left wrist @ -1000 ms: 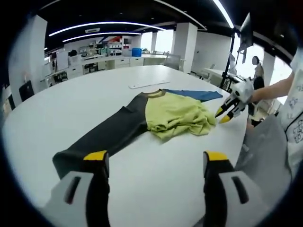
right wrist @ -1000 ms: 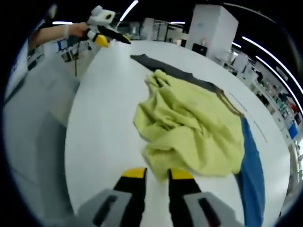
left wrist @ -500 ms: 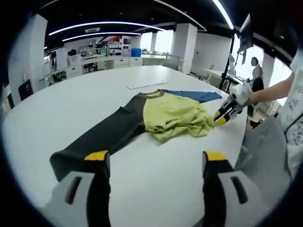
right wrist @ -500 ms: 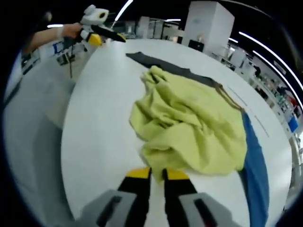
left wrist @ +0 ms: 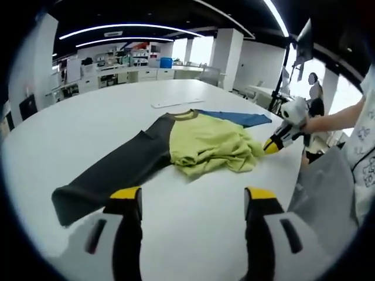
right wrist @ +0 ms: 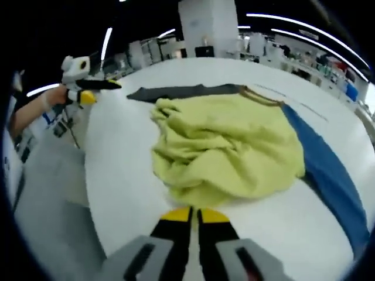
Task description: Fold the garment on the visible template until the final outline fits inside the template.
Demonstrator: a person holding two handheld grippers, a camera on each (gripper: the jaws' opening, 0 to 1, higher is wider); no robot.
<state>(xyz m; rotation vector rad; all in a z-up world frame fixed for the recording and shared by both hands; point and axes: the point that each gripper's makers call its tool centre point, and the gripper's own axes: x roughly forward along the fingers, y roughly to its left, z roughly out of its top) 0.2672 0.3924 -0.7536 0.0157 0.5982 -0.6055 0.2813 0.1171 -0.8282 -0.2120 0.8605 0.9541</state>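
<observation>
The shirt (left wrist: 193, 146) lies flat on the white table (left wrist: 105, 117), out ahead of me. Its yellow-green body (right wrist: 225, 149) is bunched up in loose wrinkled folds. A dark grey sleeve (left wrist: 111, 172) runs long across the table toward my left gripper (left wrist: 193, 202), and a blue sleeve (right wrist: 328, 175) stretches out the other way, lying flat. At the neck there is a brownish collar (left wrist: 186, 115). A thin pale strip (left wrist: 170, 103) lies on the table just past the collar, apart from the shirt.

My left gripper hangs over the bare table with its yellow-tipped jaws spread wide, holding nothing; the end of the grey sleeve lies just beside its left jaw. My right gripper (right wrist: 188, 215) has its jaws pressed nearly together, right at the near edge of the yellow-green bundle. I cannot tell whether any cloth is pinched between them. In the left gripper view the right gripper (left wrist: 275, 142) sits at the bundle's far edge, my hand (left wrist: 299, 120) behind it.

Beyond the table is an open office with desks (left wrist: 135, 73), white pillars (left wrist: 225, 55) and long ceiling lights (left wrist: 117, 29). A person (left wrist: 315, 93) stands in the background.
</observation>
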